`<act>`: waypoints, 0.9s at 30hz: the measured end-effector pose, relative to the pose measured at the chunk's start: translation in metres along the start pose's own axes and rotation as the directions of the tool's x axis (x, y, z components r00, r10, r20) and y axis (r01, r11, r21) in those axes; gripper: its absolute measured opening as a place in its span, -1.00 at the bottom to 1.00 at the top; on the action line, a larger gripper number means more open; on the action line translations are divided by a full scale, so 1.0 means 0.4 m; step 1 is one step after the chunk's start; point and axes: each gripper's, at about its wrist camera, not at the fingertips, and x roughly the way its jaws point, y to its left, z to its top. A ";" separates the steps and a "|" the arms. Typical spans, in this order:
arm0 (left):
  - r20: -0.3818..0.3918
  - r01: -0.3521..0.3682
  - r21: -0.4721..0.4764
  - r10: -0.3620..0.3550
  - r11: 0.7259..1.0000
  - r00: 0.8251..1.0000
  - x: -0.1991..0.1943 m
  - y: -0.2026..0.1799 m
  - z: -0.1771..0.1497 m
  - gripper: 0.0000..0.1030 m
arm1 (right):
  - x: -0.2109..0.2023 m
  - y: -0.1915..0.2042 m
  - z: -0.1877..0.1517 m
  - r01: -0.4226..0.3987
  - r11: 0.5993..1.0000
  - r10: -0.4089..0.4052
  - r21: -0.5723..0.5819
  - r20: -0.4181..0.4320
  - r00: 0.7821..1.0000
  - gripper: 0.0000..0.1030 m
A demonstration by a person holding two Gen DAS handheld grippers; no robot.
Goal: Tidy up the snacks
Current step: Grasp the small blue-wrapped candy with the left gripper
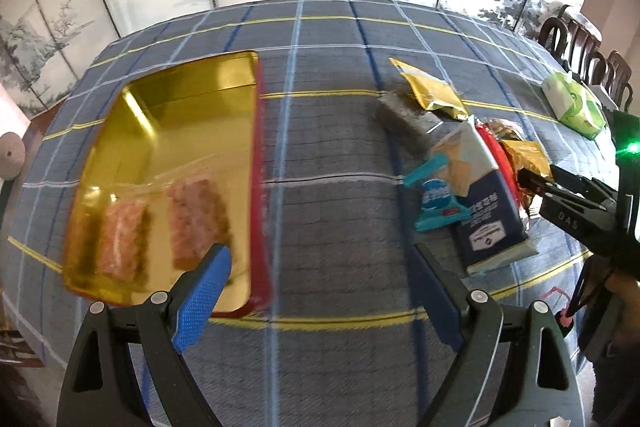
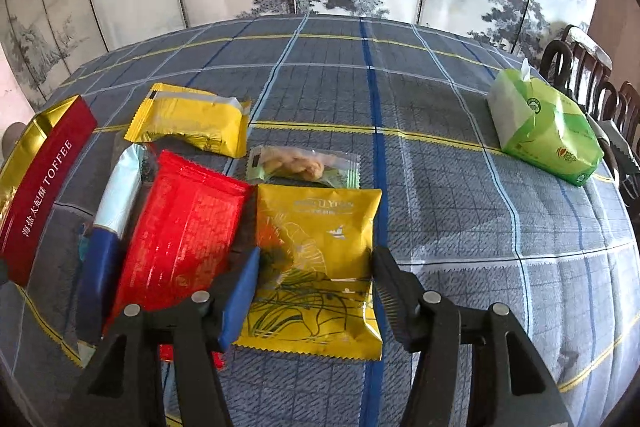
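A gold tin [image 1: 180, 115] with red sides lies open on the plaid cloth, and two clear-wrapped snack bars [image 1: 196, 219] lie in its near end. My left gripper [image 1: 318, 255] stands open and empty just right of the tin's near corner. A pile of snack packets [image 1: 488, 223] lies to the right. My right gripper [image 2: 316, 255] is low over that pile, open, with a flat yellow packet [image 2: 320, 259] between its jaws. The pads sit at the packet's edges without squeezing it. Beside it lie a red packet [image 2: 184, 239], a blue-and-white packet [image 2: 108, 227], a clear pastry packet [image 2: 304, 165] and another yellow packet [image 2: 188, 125].
A green tissue pack [image 2: 548, 135] sits at the far right of the table. The tin's red side, marked TOFFEE [image 2: 40, 187], bounds the pile on the left. Dark chairs [image 2: 600, 83] stand past the right edge. A painted folding screen stands behind the table.
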 end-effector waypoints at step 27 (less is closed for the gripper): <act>-0.006 0.028 0.024 -0.028 0.999 1.000 0.047 -0.089 0.054 0.70 | 0.012 -0.053 -0.005 0.002 1.000 -0.003 0.002 0.052 0.999 0.09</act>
